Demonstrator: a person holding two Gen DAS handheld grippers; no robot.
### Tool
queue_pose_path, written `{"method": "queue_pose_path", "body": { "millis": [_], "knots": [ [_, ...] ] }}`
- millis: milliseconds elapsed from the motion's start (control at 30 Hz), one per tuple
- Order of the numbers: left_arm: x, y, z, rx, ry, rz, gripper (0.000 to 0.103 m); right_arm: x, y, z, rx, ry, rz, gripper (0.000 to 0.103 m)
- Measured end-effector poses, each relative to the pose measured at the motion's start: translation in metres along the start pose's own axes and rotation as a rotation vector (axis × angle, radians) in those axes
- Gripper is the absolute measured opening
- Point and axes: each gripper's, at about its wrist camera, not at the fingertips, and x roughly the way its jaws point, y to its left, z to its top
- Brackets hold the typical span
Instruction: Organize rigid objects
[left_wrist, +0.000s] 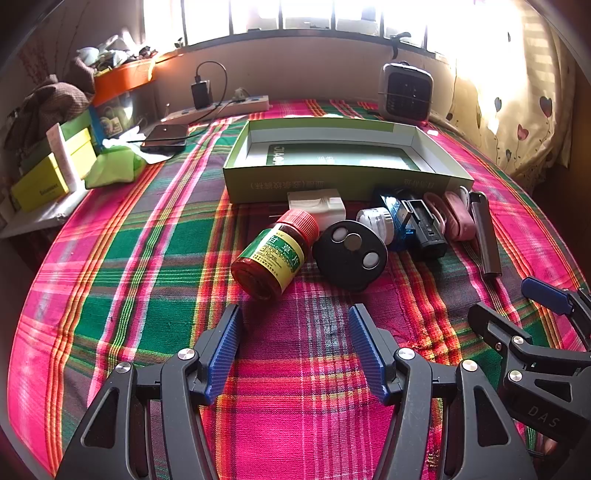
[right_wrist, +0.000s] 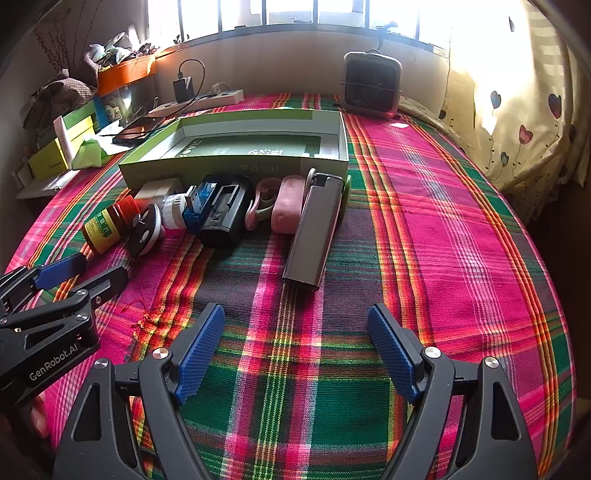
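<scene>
A row of small objects lies on the plaid cloth in front of an open green box (left_wrist: 343, 177); the box also shows in the right wrist view (right_wrist: 236, 162). The row holds a red-capped pill bottle (left_wrist: 275, 254) on its side, a black round disc (left_wrist: 351, 254), a white adapter (left_wrist: 317, 206), a black charger (left_wrist: 424, 229), a pink case (right_wrist: 290, 205) and a long grey lighter (right_wrist: 314, 232). My left gripper (left_wrist: 295, 343) is open and empty just short of the bottle and disc. My right gripper (right_wrist: 295, 347) is open and empty just short of the lighter.
A small grey heater (right_wrist: 371, 83) stands at the back right. A power strip (left_wrist: 221, 109), a phone (left_wrist: 164, 138) and yellow-green boxes (left_wrist: 51, 173) crowd the back left. A curtain (right_wrist: 517, 110) hangs along the right edge.
</scene>
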Motion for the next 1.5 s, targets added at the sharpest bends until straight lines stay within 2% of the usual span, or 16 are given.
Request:
{"method": "queue_pose_path", "body": {
  "millis": [900, 1133, 1267, 1500],
  "knots": [
    [0.0, 0.001, -0.001, 0.004, 0.0, -0.005, 0.059, 0.0, -0.001, 0.002, 0.001, -0.001, 0.003, 0.08],
    [-0.001, 0.008, 0.003, 0.028, 0.019, -0.05, 0.059, -0.001, -0.007, 0.004, 0.013, -0.004, 0.028, 0.08],
    [-0.002, 0.017, 0.006, 0.004, 0.036, -0.096, 0.059, -0.002, -0.013, 0.008, 0.033, -0.012, 0.035, 0.08],
    [-0.007, 0.031, 0.013, -0.022, 0.013, -0.13, 0.059, 0.006, -0.021, 0.023, 0.066, -0.004, 0.048, 0.08]
  ]
}}
